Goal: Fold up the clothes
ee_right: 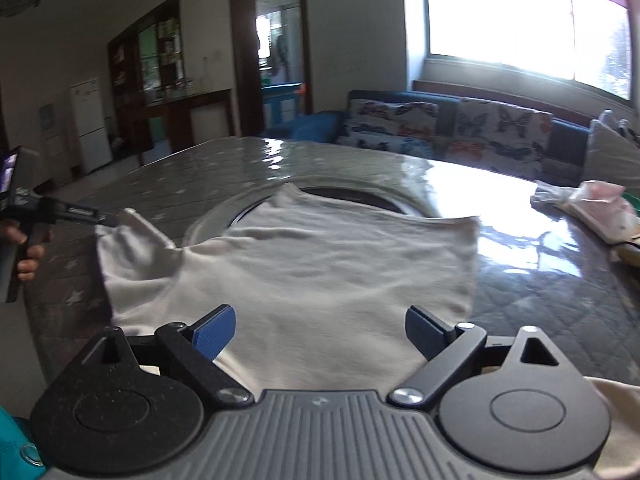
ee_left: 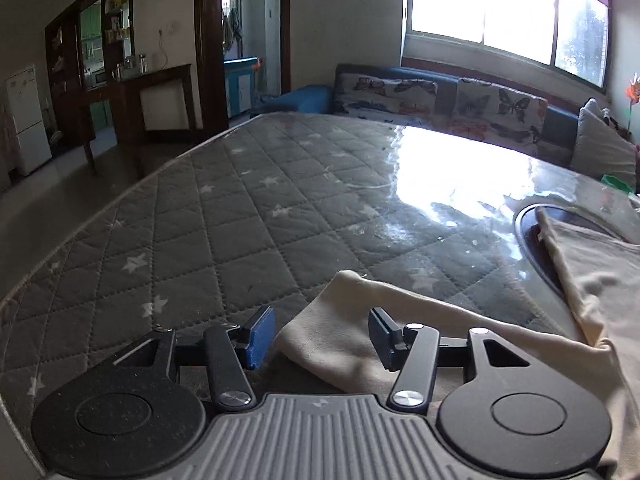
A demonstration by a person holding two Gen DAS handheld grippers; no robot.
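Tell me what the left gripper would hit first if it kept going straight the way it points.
Most likely the cream sleeve of the shirt: it lies between and just ahead of the left gripper, whose jaws are open and not pressing it. Beyond that comes only the quilted table cover. How high it hangs is unclear.

One cream shirt, one quilted table, two grippers — left, right — one sofa.

Cream shirt spread flat on table
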